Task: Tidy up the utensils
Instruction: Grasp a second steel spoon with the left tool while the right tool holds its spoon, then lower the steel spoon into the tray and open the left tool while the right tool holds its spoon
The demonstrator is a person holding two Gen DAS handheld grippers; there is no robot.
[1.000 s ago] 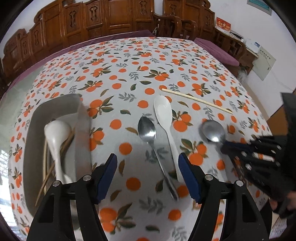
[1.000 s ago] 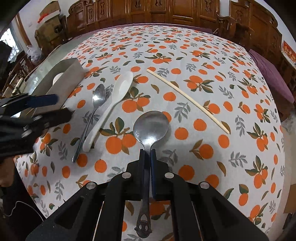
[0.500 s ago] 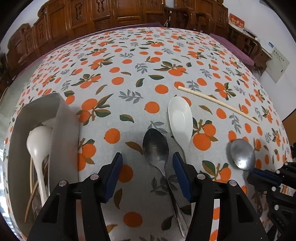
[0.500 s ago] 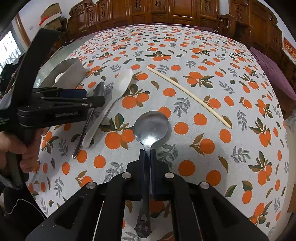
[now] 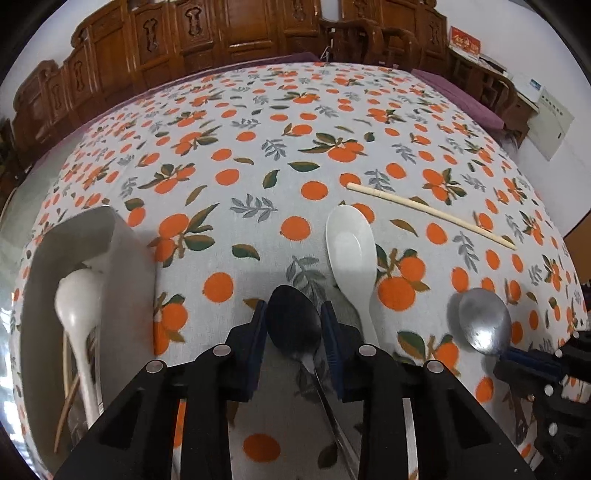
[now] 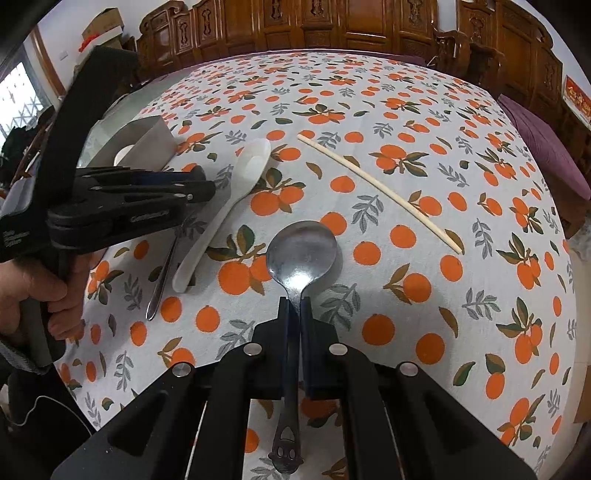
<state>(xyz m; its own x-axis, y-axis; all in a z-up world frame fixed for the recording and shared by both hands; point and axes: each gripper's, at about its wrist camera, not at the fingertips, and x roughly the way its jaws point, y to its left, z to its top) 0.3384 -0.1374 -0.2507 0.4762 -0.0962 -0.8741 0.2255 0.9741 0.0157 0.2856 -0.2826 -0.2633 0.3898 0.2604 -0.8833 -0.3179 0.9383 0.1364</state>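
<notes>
My left gripper [image 5: 294, 314] is open, its jaws on either side of the bowl of a metal spoon [image 5: 293, 326] lying on the tablecloth. A white ceramic spoon [image 5: 351, 254] lies just to its right. My right gripper [image 6: 295, 308] is shut on the neck of a second metal spoon [image 6: 301, 251], which also shows in the left wrist view [image 5: 484, 321]. A single chopstick [image 5: 428, 210] lies further back. A grey utensil tray [image 5: 136, 288] at the left holds a white spoon [image 5: 79, 295] and chopsticks [image 5: 68, 398].
The table carries an orange-print cloth [image 5: 295, 147]. Carved wooden chairs [image 5: 221, 26] ring its far side. The left gripper and the hand holding it [image 6: 110, 214] fill the left of the right wrist view.
My left gripper has dropped forward and narrowed its jaws around the metal spoon's bowl. My right gripper stays shut on its spoon, barely moved.
</notes>
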